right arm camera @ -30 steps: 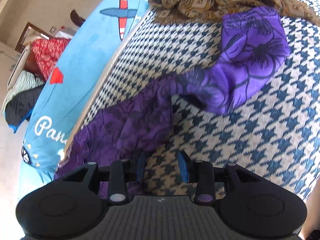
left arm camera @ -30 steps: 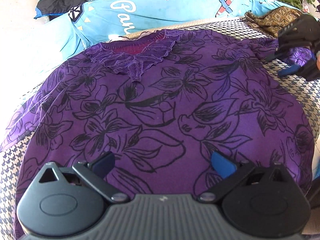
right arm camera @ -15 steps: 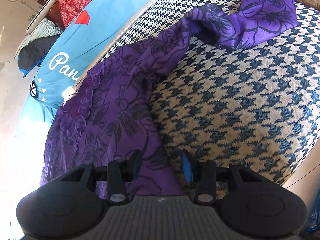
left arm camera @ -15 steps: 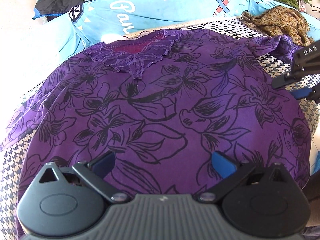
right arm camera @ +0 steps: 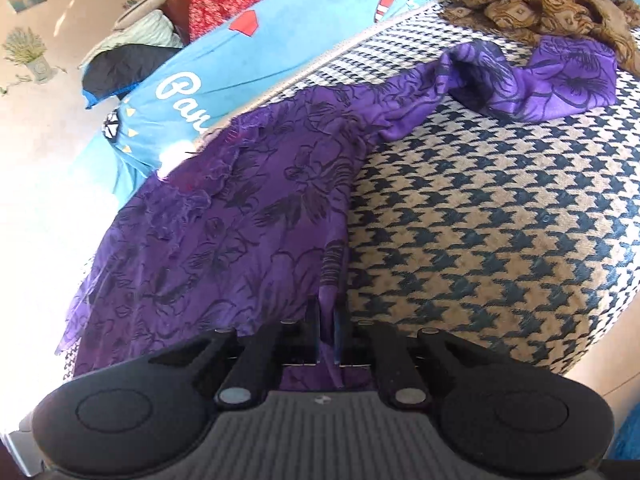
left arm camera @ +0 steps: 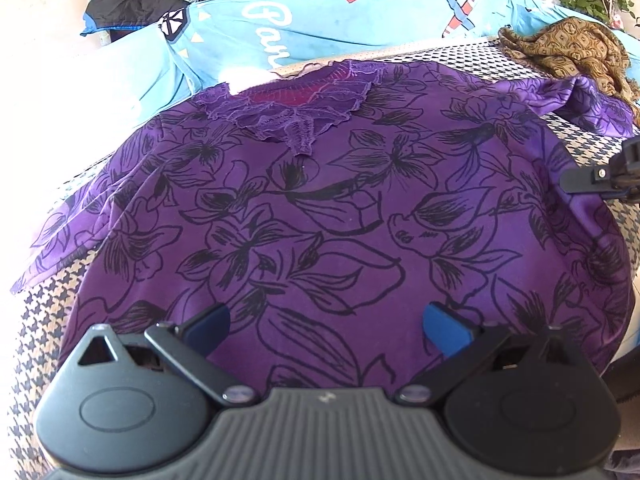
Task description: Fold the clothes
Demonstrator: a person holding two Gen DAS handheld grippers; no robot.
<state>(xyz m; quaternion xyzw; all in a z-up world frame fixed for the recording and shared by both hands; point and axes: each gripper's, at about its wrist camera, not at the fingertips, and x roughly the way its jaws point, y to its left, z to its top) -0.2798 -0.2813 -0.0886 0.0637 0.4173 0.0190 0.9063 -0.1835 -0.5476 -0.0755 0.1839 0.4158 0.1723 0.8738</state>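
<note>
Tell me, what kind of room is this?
Probably a home bedroom or living room. A purple floral blouse lies spread on a houndstooth-patterned cover, beside a light blue printed sheet, with a crumpled brown patterned cloth and piled bedding behind.

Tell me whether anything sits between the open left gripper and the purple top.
Nothing visible does. The left gripper hangs open directly over the purple top, with only bare fabric between its jaws. The right gripper is already shut on the top's right edge, off to the side.
</note>
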